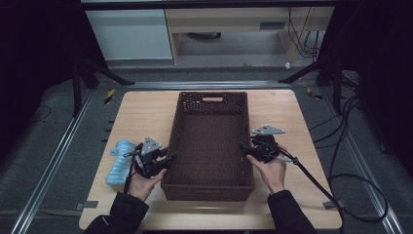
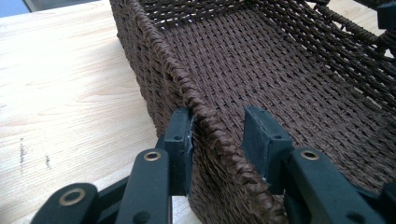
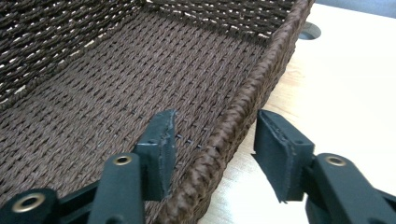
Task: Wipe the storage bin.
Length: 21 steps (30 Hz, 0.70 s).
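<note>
Wicker basket (image 1: 210,146) rims sit between both slack grippers, left (image 2: 217,135) and right (image 3: 215,140); no clamp, lift pending.

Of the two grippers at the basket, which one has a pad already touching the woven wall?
The left gripper: its outer pad lies against the basket wall. The right gripper straddles its rim with gaps on both sides.

A dark brown woven basket (image 1: 209,141) sits upright at the centre of the bench, empty, rectangular, its long axis running from six to twelve o'clock. A handle slot pierces its twelve o'clock end wall.
</note>
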{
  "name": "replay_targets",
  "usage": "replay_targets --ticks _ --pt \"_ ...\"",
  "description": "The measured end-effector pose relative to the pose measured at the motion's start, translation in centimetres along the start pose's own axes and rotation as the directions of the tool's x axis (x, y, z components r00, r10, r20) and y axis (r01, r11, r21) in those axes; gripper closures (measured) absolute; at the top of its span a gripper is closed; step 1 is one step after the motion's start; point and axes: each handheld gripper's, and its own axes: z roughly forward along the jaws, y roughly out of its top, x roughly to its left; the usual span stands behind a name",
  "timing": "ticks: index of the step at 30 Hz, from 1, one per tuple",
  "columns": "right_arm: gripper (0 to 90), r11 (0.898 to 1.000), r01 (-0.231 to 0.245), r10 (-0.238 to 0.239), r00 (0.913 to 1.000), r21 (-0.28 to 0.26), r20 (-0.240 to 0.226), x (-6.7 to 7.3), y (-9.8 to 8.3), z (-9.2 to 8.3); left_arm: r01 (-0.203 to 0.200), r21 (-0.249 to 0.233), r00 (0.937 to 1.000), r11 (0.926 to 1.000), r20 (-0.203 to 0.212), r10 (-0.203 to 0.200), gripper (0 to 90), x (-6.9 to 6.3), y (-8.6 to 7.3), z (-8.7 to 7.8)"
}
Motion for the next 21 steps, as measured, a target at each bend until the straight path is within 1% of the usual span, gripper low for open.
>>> replay_targets --ticks 3,6,10,12,13,15,17,19,20,21 --pt "53.8 1.0 -0.002 0.002 1.0 0.01 0.002 -0.02 -0.01 0.0 -0.003 0.0 1.0 1.0 0.0 0.003 63.2 -0.18 0.0 0.07" --pt "58.1 1.0 -0.001 0.0 0.9999 0.022 0.017 0.0 -0.04 -0.15 -0.002 0.0 1.0 1.0 -0.002 0.002 63.5 -0.51 0.04 0.18" --pt "60.6 0.999 0.005 -0.007 0.9991 0.034 0.043 -0.15 -0.1 -0.44 0.005 0.002 1.0 1.0 -0.001 -0.005 63.6 -0.88 0.22 0.46" --pt "60.9 0.999 -0.001 -0.001 0.9988 0.038 0.048 -0.33 -0.18 -0.57 0.012 -0.001 0.9999 0.9999 0.004 -0.012 63.8 -0.95 0.27 0.6" --pt "60.9 0.999 -0.007 0.005 0.9988 0.039 0.049 -0.37 -0.21 -0.6 0.019 0.0 0.9998 0.9998 0.01 -0.019 63.9 -0.94 0.32 0.7" --pt "60.2 0.999 -0.018 0.017 0.9989 0.038 0.043 -0.5 -0.27 -0.59 0.021 -0.002 0.9997 0.9998 0.013 -0.021 64.0 -0.88 0.36 0.75" --pt "58.7 0.999 -0.031 0.03 0.999 0.037 0.033 -0.68 -0.29 -0.56 0.002 0.005 1.0 1.0 -0.006 -0.002 63.5 -0.95 0.47 0.67" --pt "54.9 0.999 -0.026 0.025 0.9989 0.038 0.039 -0.68 -0.21 -0.64 -0.004 0.003 0.9999 1.0 -0.011 0.004 61.7 -1.0 0.59 0.63" --pt "53.2 0.999 -0.021 0.019 0.999 0.034 0.04 -0.67 -0.17 -0.74 -0.003 0.0 0.9999 1.0 -0.012 0.003 59.0 -0.98 0.63 0.57" --pt "51.3 0.999 -0.02 0.019 0.9991 0.03 0.037 -0.66 -0.12 -0.85 -0.002 -0.011 1.0 0.9999 -0.01 0.002 57.4 -0.94 0.69 0.43"
